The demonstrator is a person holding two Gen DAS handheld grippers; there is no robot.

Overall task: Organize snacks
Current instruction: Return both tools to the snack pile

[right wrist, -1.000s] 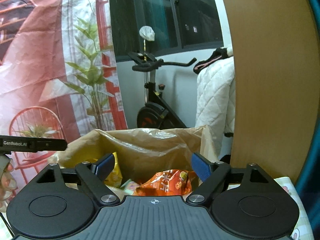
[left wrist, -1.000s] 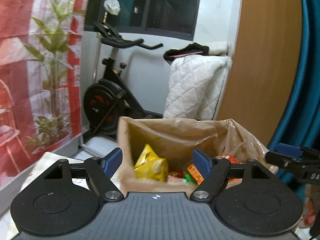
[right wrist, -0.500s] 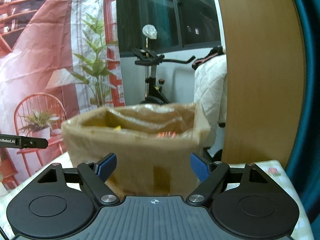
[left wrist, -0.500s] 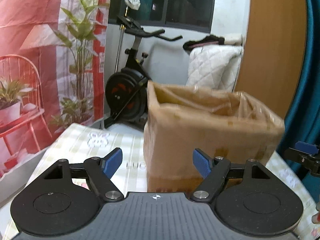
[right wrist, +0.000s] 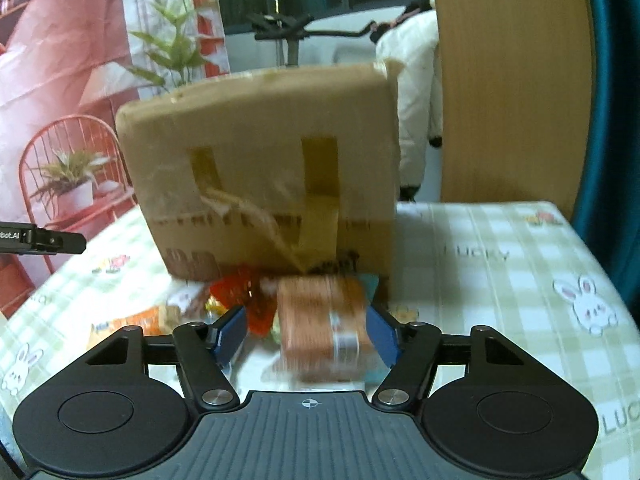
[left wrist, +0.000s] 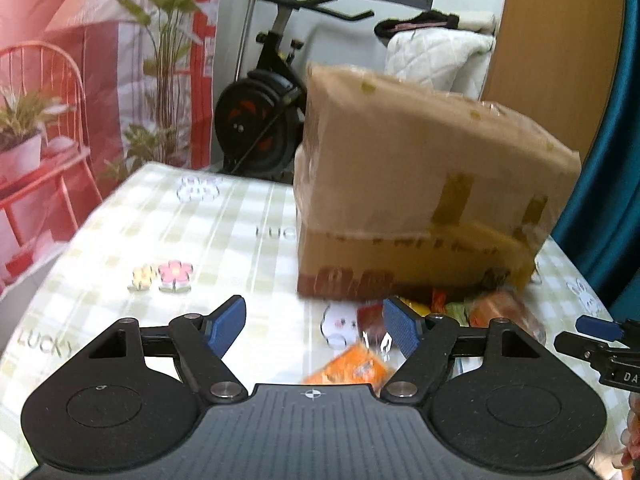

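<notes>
A taped cardboard box [left wrist: 420, 184] stands on the table; it also shows in the right wrist view [right wrist: 264, 168]. Loose snack packets lie in front of it: an orange packet [left wrist: 352, 368], a red one [left wrist: 370, 318] and more by the box's base [left wrist: 492, 308]. In the right wrist view a brown packet [right wrist: 320, 320] lies between my right gripper's open jaws, blurred, with a red wrapper [right wrist: 240, 292] and an orange packet [right wrist: 136, 320] to its left. My left gripper [left wrist: 316, 328] is open and empty above the table. My right gripper [right wrist: 306, 336] is open, not closed on the packet.
The table has a green checked cloth [left wrist: 160, 240] with flower and rabbit prints. An exercise bike [left wrist: 264, 112], a white quilt [left wrist: 436, 56], a wooden panel [right wrist: 512, 80] and a blue curtain [left wrist: 616, 160] stand behind. The other gripper's tip shows at the edge of each view [left wrist: 596, 336].
Both grippers have dropped from above the box's open top to table level in front of it. The snacks on the table have come into view.
</notes>
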